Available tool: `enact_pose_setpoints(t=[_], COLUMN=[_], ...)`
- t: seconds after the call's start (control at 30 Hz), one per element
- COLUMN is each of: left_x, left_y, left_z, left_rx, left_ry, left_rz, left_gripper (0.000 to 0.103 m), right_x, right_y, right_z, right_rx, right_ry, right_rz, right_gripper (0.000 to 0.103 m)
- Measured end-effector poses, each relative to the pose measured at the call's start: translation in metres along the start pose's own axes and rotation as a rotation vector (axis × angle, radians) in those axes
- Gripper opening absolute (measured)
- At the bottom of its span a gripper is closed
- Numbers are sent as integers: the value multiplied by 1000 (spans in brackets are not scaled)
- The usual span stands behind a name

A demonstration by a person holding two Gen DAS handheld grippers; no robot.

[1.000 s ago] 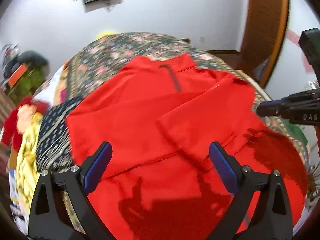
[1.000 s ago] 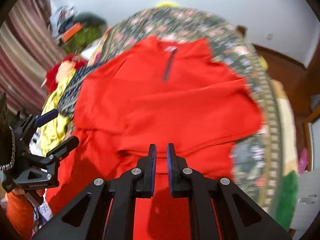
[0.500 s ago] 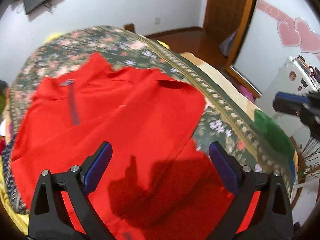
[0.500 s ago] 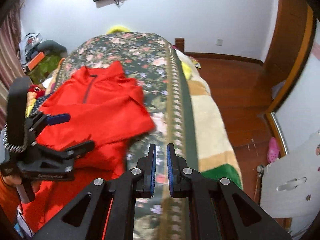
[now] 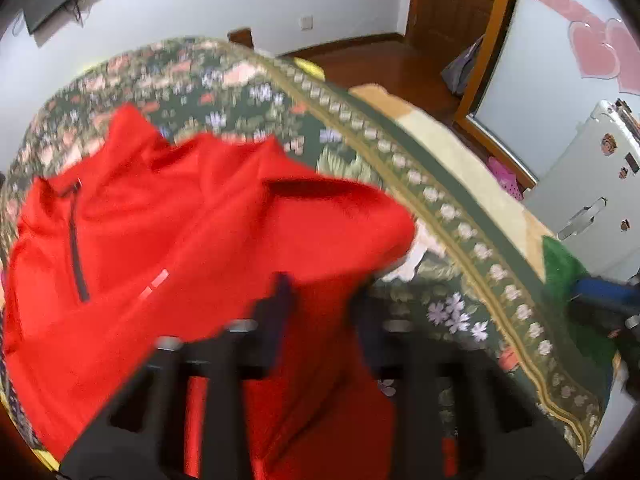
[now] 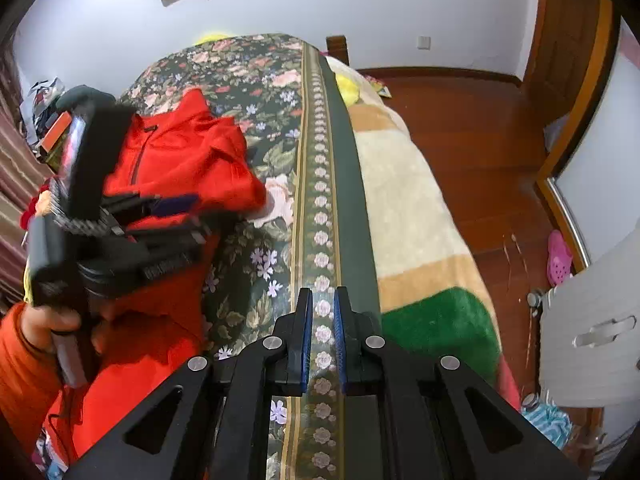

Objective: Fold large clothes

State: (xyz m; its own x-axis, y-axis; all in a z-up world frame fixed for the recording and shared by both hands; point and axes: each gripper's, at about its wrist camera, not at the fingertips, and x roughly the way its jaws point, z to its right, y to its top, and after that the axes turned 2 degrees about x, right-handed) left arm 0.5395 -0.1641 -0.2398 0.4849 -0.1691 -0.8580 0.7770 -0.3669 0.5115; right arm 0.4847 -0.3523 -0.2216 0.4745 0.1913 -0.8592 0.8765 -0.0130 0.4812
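Observation:
A red zip-neck top (image 5: 180,220) lies on the flowered bedspread (image 5: 248,92), its right side folded inward. My left gripper (image 5: 322,292) sits blurred at the folded right edge; its jaws are closing with red cloth between them, and a gap still shows. The right wrist view catches the left gripper (image 6: 188,220) at that edge of the top (image 6: 188,152), held by a hand (image 6: 44,324) in an orange sleeve. My right gripper (image 6: 322,304) is shut and empty over the bedspread's patterned border (image 6: 320,200), right of the top. Its blue tip (image 5: 600,290) shows at the left view's right edge.
A cream and green blanket (image 6: 400,184) hangs over the bed's right side above the wooden floor (image 6: 460,120). A white cabinet (image 5: 592,196) and a wooden door frame (image 5: 484,40) stand to the right. Loose clothes (image 6: 44,100) pile up at the far left.
The left gripper's wide jaws have come most of the way together at the top's right edge. The right gripper has moved off the top to the bed's border, staying shut.

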Motion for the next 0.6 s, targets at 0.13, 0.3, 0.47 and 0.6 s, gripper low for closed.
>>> enact_pose_setpoints(t=[0.13,0.3,0.47,0.6], left_x=[-45,-124,-177,-202], left_y=[6,-8,-46,-90], left_z=[-11,-54,-109,-155], left_rx=[4,-47,-131,-224], left_ry=[15,58,137,207], left_rz=[130,279,334,337], left_gripper=[8,8,8,8], right_x=[-2,-8,-6,7], right_y=[-4,-12,-19,-25], right_z=[-12,-48,-92,-119], right_rx=[-30,-158,-302,-388], right_ry=[15,45,113,159], right_rz=[-4,0,-14,-73], right_gripper=[6,6,6,6])
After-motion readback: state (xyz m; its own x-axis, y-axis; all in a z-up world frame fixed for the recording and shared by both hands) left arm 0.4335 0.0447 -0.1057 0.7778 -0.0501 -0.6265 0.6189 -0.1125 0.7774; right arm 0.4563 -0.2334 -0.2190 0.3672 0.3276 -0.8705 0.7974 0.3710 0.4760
